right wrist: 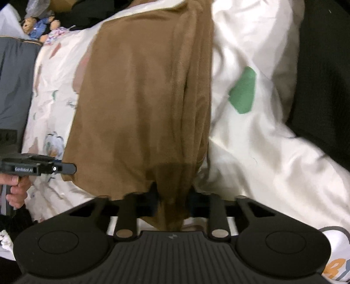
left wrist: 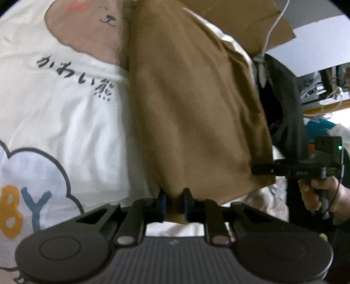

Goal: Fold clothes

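Lower frame, both wrist views: ribbed black plastic gripper body, two round matte discs at the sides, flat black linkage bars with metal pivot pins.

Left gripper (left wrist: 175, 204): blue-padded fingers (left wrist: 163, 202) pinched together on the near hem of the brown garment (left wrist: 192, 104), a small pleat bunched between the pads.

Right gripper (right wrist: 172, 196): jaws closed on a thicker gathered fold of the same cloth; pads mostly hidden by fabric.

The brown garment is soft, matte and slightly fuzzy. It lies as a long folded panel up the centre of each frame, with lengthwise creases along its right side in the right wrist view.

Under it is a white printed bedsheet (left wrist: 65, 113), smooth and rumpled: bear drawing at upper left, black script, cloud outline at lower left.

Far: cardboard (left wrist: 245, 19) at upper right; stuffed toys (right wrist: 37, 26) at upper left of the right wrist view.
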